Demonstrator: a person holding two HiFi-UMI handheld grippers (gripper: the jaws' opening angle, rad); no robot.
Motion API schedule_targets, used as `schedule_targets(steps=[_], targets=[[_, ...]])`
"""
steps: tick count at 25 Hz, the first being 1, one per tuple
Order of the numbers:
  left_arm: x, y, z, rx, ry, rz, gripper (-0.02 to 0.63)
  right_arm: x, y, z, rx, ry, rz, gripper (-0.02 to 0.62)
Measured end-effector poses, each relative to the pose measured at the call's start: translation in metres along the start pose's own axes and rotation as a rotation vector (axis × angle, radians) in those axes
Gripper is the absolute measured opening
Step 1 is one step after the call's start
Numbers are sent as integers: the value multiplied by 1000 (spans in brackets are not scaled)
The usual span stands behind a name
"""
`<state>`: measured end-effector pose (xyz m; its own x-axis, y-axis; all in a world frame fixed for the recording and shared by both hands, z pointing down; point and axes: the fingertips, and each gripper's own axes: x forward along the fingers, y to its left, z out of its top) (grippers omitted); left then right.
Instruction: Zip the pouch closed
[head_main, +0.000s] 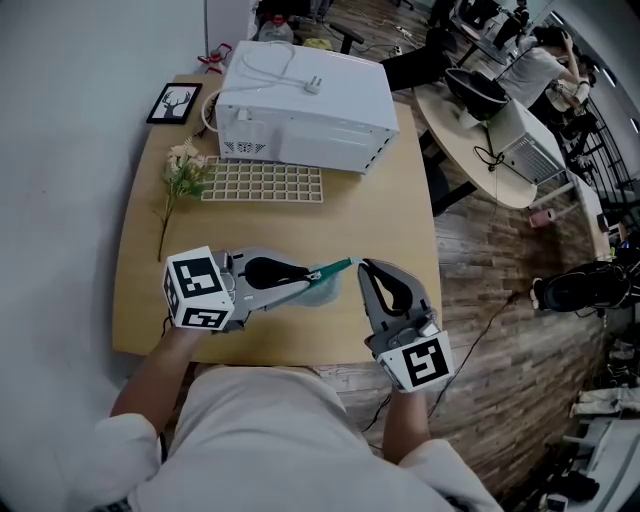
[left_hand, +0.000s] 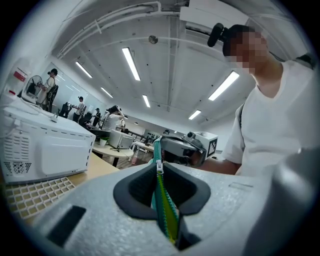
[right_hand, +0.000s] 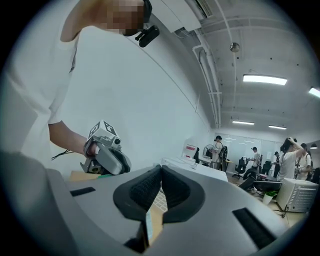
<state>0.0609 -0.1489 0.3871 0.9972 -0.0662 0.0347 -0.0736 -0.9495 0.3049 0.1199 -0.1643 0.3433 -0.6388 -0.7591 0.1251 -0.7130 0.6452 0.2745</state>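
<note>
A teal pouch (head_main: 322, 287) hangs over the wooden table (head_main: 400, 215) near its front edge. My left gripper (head_main: 308, 274) is shut on the pouch's zipper edge. In the left gripper view the green zipper tape (left_hand: 165, 205) runs between the jaws, with a silver zip pull (left_hand: 160, 166) right at their tips. A narrow teal end of the pouch (head_main: 345, 264) reaches across to my right gripper (head_main: 364, 266). That gripper is shut; its own view shows the pads pressed together with no fabric between them. I cannot tell whether it touches the teal end.
At the back of the table stands a white oven (head_main: 300, 100), with a cream lattice tray (head_main: 262, 182) before it. A dried flower sprig (head_main: 185, 165) and a small framed picture (head_main: 174, 103) lie at the left. A round table (head_main: 470, 140) stands to the right.
</note>
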Motion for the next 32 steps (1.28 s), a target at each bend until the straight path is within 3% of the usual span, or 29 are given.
schedule_targets(steps=[15, 28, 32], targets=[[-14, 0, -4, 9, 36, 23, 43, -9, -14, -5, 48, 25, -75, 5], [-40, -4, -20, -11, 76, 48, 43, -2, 1, -17, 70, 84, -84, 5], [-52, -4, -29, -16, 95, 58, 43, -3, 1, -24, 105, 103, -122, 5]])
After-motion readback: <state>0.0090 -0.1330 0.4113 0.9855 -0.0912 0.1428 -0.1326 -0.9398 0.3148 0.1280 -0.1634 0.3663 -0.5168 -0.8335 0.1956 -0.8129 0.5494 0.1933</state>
